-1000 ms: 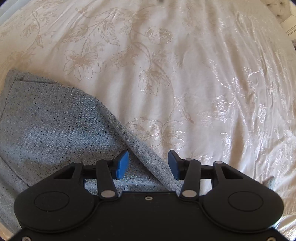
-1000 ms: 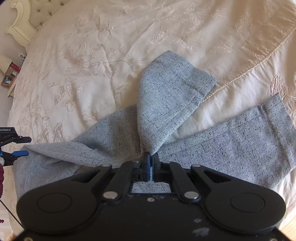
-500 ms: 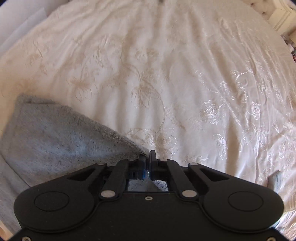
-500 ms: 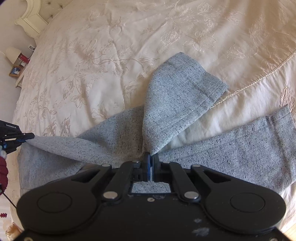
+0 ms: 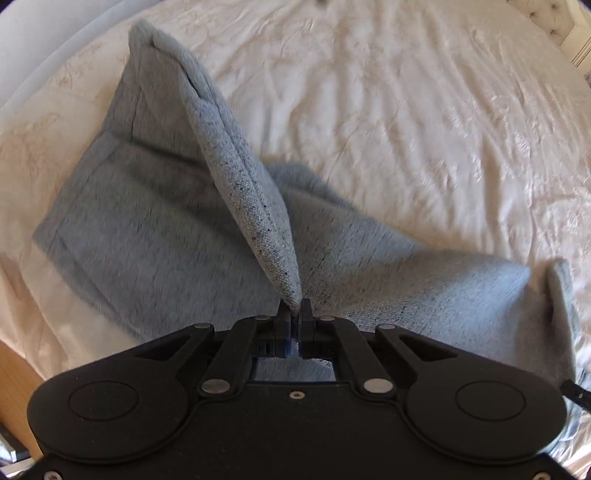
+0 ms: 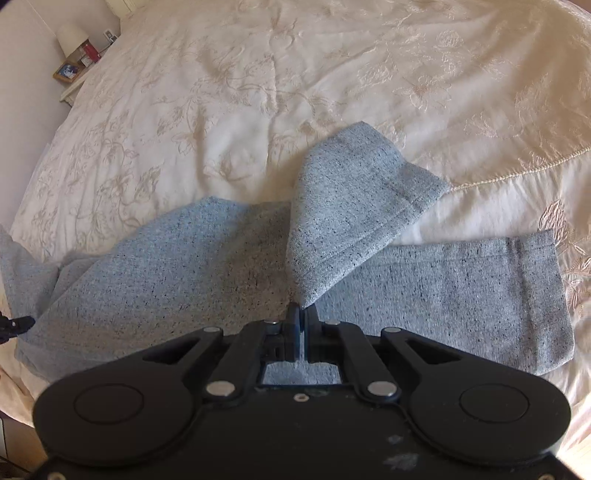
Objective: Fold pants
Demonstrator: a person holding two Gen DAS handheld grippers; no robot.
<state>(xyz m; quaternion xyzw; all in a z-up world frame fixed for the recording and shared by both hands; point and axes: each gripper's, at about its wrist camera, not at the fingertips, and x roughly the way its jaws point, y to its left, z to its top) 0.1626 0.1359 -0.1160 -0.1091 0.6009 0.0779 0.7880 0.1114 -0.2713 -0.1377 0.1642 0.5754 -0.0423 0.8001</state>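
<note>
— While lying spread over the cream embroidered bedspread (image 6: 258, 92), grey speckled pants (image 6: 166, 266) getting pinched from both ends. Seeing the left gripper (image 5: 294, 314) with jaws pressed together, clamping a folded edge of the fabric and tenting it into a steep ridge.

— Agreeing. Looking through the right wrist camera now: right gripper (image 6: 300, 317) also closed down tight, jaws squeezing a corner of one leg, no gap showing between the blue pads (image 6: 294, 332).

— Noticing that leg's hemmed cuff (image 6: 406, 199) flopping back over the pinch point, hanging lifted above the other leg (image 6: 461, 288) lying flat beneath and stretching toward the right.

— Spotting a sliver of the left gripper's tip at the far left edge of that same view, touching the cloth there.

— And catching a nightstand with a lamp (image 6: 72, 35) sitting beyond the bed's upper left corner. Left view blurring slightly.
</note>
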